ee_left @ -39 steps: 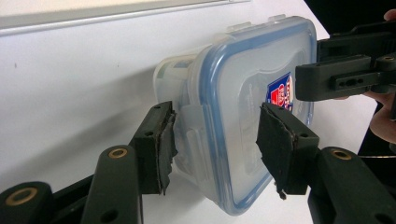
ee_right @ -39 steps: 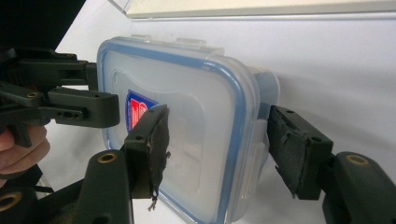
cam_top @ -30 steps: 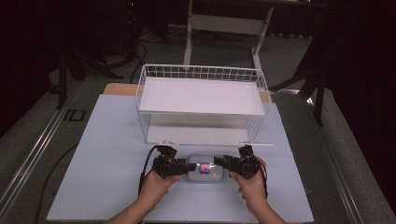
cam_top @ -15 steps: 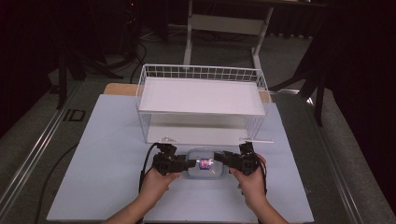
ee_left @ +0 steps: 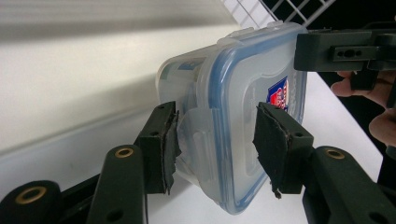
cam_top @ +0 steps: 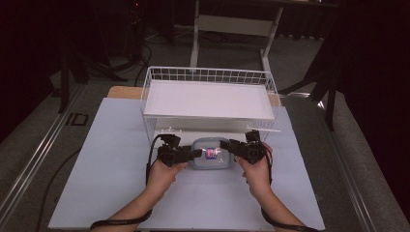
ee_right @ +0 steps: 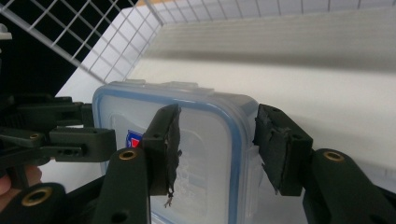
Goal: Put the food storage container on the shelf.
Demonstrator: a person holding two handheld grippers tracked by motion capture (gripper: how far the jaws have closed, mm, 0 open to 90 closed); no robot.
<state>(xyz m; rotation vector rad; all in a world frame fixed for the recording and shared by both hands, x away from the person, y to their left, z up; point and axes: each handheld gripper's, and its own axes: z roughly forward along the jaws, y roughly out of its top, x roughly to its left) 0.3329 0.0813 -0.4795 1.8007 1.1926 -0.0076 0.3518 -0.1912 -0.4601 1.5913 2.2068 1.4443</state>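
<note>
A: What is the object shown?
B: A clear plastic food container (cam_top: 211,154), rectangular with rounded corners; its lid (ee_left: 254,116) is on, edged by a blue seal, with a red-and-blue label near the centre.

A: Where does it lie, and how?
B: On the white tabletop (cam_top: 111,159), just in front of the white wire basket (cam_top: 208,94), between the two tongs, with side latch flaps visible.
</note>
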